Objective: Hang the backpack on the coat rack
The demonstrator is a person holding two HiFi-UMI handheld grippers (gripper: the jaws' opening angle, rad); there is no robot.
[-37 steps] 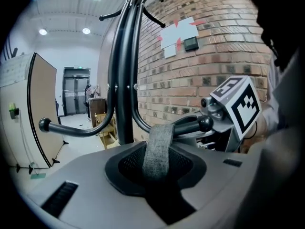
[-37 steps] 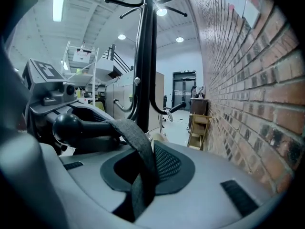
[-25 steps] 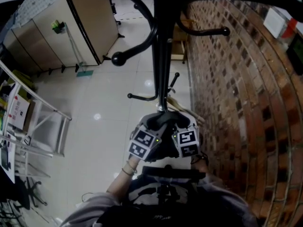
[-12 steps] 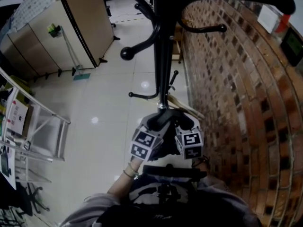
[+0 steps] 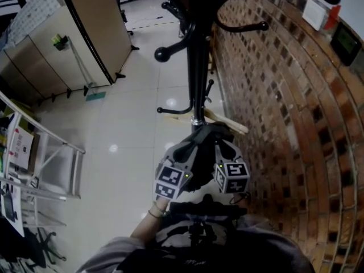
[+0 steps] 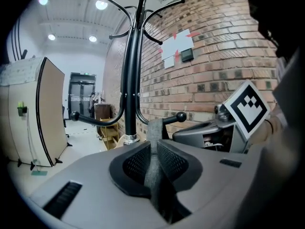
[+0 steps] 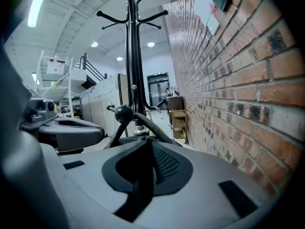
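Two containers stand near you. The pale open wooden crate (image 7: 179,123) sits against the red brick wall (image 5: 273,107), its contents too small to tell. The beige cabinet (image 5: 85,38) stands across the white tiled floor (image 5: 136,129) with its doors closed.

Your left gripper (image 6: 153,147) is clamping the backpack's dark grey fabric strap (image 5: 207,136). Its jaws are closing, and their ribbed pads already pinch the strap, which rises upright between them. Your right gripper (image 7: 145,149) is doing likewise: its jaws are closing with the pads pressed on the strap, which looks dark and edge-on in its own view.

In the head view the strap humps up between the two grippers. It lies just beside the lower pole of the black metal coat rack (image 5: 197,67) with ball-tipped curved hooks, and it is on no hook there. The rest of the backpack is hidden under the grippers.

Against a second ago, the two grippers sit slightly wider apart. More of the strap shows arched between them, and its top lies nearer the pole.
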